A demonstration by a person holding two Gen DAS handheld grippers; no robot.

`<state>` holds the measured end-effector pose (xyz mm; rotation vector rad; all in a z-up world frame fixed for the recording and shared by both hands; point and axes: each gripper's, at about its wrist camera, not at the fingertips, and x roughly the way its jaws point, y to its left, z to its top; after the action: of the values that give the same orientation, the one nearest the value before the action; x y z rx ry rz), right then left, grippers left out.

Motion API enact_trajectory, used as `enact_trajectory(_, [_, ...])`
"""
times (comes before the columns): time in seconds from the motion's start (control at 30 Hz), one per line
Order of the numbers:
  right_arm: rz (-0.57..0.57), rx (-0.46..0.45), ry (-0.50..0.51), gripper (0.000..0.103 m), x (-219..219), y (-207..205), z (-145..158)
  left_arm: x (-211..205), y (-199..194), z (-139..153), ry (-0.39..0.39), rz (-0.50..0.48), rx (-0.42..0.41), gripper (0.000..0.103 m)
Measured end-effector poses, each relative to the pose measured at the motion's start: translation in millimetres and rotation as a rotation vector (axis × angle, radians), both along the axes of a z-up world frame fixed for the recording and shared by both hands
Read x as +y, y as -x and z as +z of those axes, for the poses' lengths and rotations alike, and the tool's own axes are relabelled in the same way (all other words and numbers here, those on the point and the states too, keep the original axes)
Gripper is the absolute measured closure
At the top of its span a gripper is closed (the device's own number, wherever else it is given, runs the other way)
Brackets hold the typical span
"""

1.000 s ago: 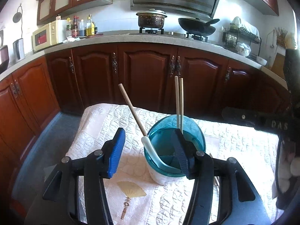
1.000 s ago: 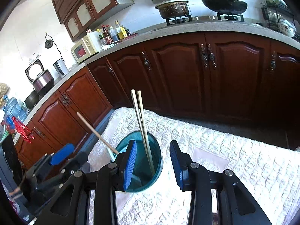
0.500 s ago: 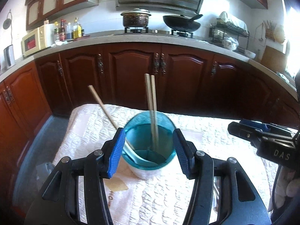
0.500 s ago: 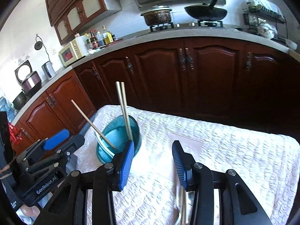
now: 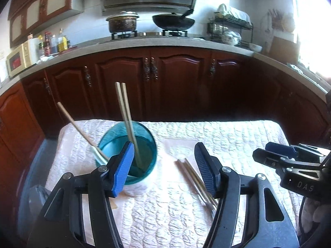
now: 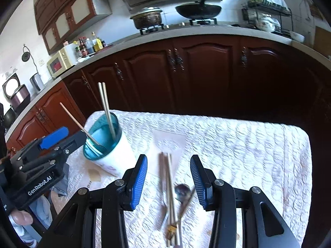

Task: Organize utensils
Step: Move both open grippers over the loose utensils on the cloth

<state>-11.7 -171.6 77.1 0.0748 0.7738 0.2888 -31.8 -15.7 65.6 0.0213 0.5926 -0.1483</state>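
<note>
Beyond the left gripper (image 5: pixel 163 165)'s left finger stands the teal cup (image 5: pixel 126 150), holding a pair of upright chopsticks (image 5: pixel 126 119), a leaning single stick (image 5: pixel 78 130) and a pale spoon (image 5: pixel 97 155). This gripper's jaws are opening, wide apart, with nothing between them; loose chopsticks (image 5: pixel 194 177) lie on the quilted cloth (image 5: pixel 227 140) just inside its right finger. The right gripper (image 6: pixel 168 177) hangs with its fingers apart and empty above more loose chopsticks (image 6: pixel 168 186) and a metal spoon (image 6: pixel 183 192), which lie between the fingers.
</note>
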Motion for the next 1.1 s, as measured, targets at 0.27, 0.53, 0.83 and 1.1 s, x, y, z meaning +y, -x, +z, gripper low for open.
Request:
enact_trajectory(0.27, [-0.057,0.052,-0.01,0.062,-26,7,-20,-19,0,-10,-0.022,-0.049,0.032,0.041])
enact_trajectory(0.53, [-0.071,0.09,-0.019,0.062,-34,9,-36,-28,0,-19,-0.041,-0.054,0.043,0.041])
enact_trajectory(0.83, [-0.064,0.136,-0.018,0.061,-32,4,-53,-22,-7,-38,-0.028,-0.076,0.116,0.041])
enact_trajectory(1.1, [-0.03,0.201,-0.038,0.061,-26,-14,-81,-4,-16,-70,0.0,-0.044,0.233,0.041])
